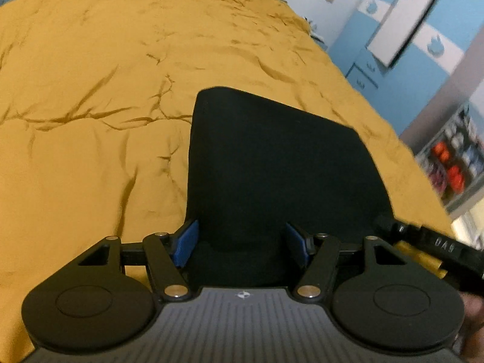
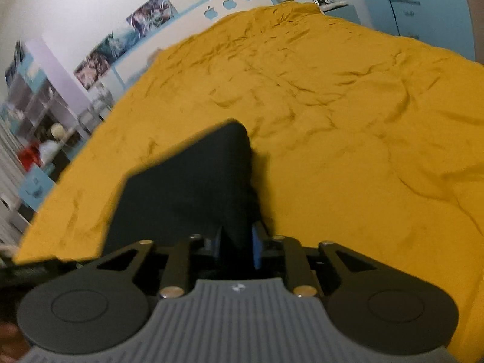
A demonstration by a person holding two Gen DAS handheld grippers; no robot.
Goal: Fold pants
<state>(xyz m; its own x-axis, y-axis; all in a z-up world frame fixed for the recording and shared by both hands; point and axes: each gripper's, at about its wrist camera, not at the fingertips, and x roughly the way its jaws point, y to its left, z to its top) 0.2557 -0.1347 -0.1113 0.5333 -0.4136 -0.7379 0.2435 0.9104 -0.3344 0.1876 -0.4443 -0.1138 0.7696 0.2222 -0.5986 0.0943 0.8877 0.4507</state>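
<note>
The black pants [image 1: 272, 163] lie folded into a compact block on the mustard-yellow bedspread [image 1: 90, 90]. My left gripper [image 1: 242, 242] stands wide open at their near edge; the blue pads [image 1: 186, 242] flank a rounded bulge of black cloth without squeezing it. In the right wrist view the pants [image 2: 187, 187] rise as a ridge into my right gripper [image 2: 237, 246], whose jaws stand narrow and are shut on a fold of the cloth. One blue pad [image 2: 257, 249] shows beside it. The right gripper's black frame [image 1: 438, 245] crosses the lower right of the left wrist view.
The bedspread [image 2: 348, 121] is wrinkled and spreads far around the pants. A blue and white wardrobe [image 1: 408, 45] and shelves with red items [image 1: 447, 163] stand past the bed's right side. A headboard with apple marks [image 2: 227, 3], posters and shelving [image 2: 36, 115] lie beyond it.
</note>
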